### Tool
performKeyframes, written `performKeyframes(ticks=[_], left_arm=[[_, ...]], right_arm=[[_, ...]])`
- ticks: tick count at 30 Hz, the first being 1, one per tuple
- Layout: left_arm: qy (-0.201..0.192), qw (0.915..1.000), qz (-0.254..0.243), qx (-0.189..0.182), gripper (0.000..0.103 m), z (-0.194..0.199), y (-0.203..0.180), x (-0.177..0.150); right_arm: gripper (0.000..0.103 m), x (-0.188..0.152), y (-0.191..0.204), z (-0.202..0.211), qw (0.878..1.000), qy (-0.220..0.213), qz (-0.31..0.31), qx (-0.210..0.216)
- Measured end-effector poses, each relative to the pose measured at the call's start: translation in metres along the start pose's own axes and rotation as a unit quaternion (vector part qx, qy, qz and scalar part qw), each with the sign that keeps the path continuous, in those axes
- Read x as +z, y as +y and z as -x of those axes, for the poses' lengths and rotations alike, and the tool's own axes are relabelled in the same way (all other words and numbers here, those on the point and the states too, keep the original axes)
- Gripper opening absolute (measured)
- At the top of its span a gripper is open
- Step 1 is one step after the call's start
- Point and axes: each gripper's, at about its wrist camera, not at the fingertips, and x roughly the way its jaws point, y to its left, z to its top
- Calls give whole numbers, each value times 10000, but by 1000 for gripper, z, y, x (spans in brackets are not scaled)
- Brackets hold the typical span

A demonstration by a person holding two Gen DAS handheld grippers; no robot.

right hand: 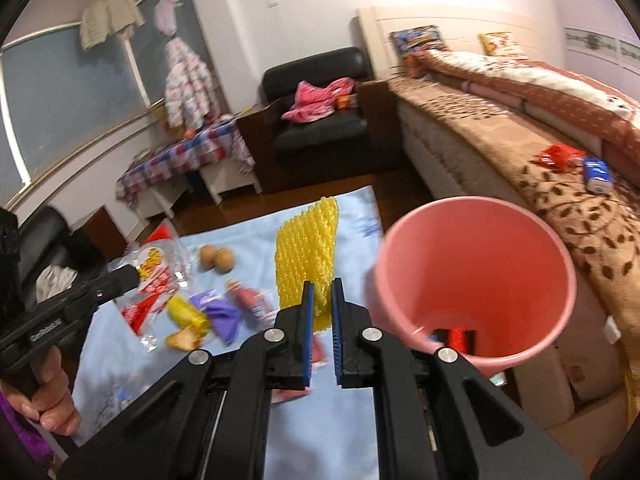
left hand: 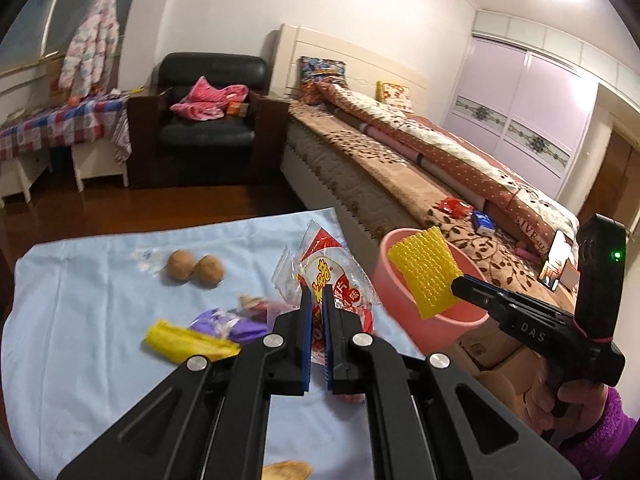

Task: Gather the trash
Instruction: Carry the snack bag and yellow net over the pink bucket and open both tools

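Note:
My left gripper (left hand: 317, 294) is shut on a red, white and clear snack wrapper (left hand: 328, 264), held above the light blue cloth (left hand: 80, 320). In the right wrist view that gripper (right hand: 132, 274) comes in from the left with the wrapper (right hand: 154, 268). My right gripper (right hand: 322, 284) is shut on a yellow foam net (right hand: 306, 252), just left of the pink bin (right hand: 480, 272). Seen from the left wrist, the net (left hand: 426, 272) hangs at the rim of the bin (left hand: 400, 304) from the right gripper (left hand: 460, 284). A red item (right hand: 456, 338) lies in the bin's bottom.
On the cloth lie two walnuts (left hand: 196, 270), a yellow wrapper (left hand: 180, 340) and a purple wrapper (left hand: 224, 322). The bed (left hand: 400, 152) runs along the right, with red and blue packets (left hand: 454, 206) on it. A black armchair (left hand: 208, 108) and a checked table (left hand: 60, 124) stand behind.

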Motion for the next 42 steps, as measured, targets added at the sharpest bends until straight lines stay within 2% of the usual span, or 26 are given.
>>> performKeyframes(ticks=[10, 20, 26, 40, 42], left_arm=[[44, 9985, -411, -360, 4, -42, -61, 23], [387, 9957, -588, -595, 4, -102, -113, 25], [656, 9942, -515, -679, 4, -135, -129, 23], [1043, 9922, -496, -461, 5, -186, -141, 10], [1065, 9921, -491, -449, 8, -188, -142, 10]], right_arm=[[8, 12, -71, 7, 9968, -246, -409, -648], [8, 5, -109, -6, 9941, -103, -616, -885], [8, 2, -122, -11, 9928, -33, -695, -972], [8, -8, -142, -34, 9902, 204, -804, -1121], [8, -8, -142, -36, 9901, 234, -793, -1131]])
